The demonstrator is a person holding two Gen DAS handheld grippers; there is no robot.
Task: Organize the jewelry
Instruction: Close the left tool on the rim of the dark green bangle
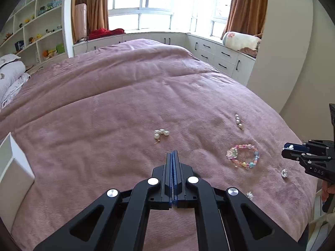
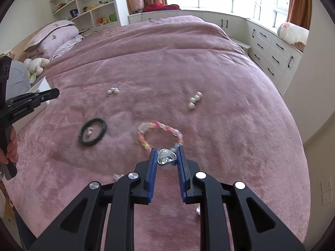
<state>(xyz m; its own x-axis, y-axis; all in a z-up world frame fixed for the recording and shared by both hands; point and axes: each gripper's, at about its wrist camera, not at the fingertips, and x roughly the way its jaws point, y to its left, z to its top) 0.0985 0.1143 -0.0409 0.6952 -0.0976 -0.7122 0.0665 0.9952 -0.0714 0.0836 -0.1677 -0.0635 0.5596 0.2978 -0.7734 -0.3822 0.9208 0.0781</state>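
Jewelry is lying scattered on a pink bedspread (image 2: 209,67): a beaded bracelet (image 2: 159,135), pearl clusters (image 2: 195,100), a dark ring (image 2: 92,132). The right gripper (image 2: 167,159) is pinching a silver piece (image 2: 166,156); the left gripper (image 1: 173,156) is pressed together, empty.

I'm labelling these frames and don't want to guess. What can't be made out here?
- White box: cut off by the left wrist view's edge; contents unseen.
- Beaded bracelet: motion-blurred in the right wrist view, near part behind the right tongs.
- Shiny piece they grip: type unclear.
- Left tongs: shut; anything pinched is too small to see.
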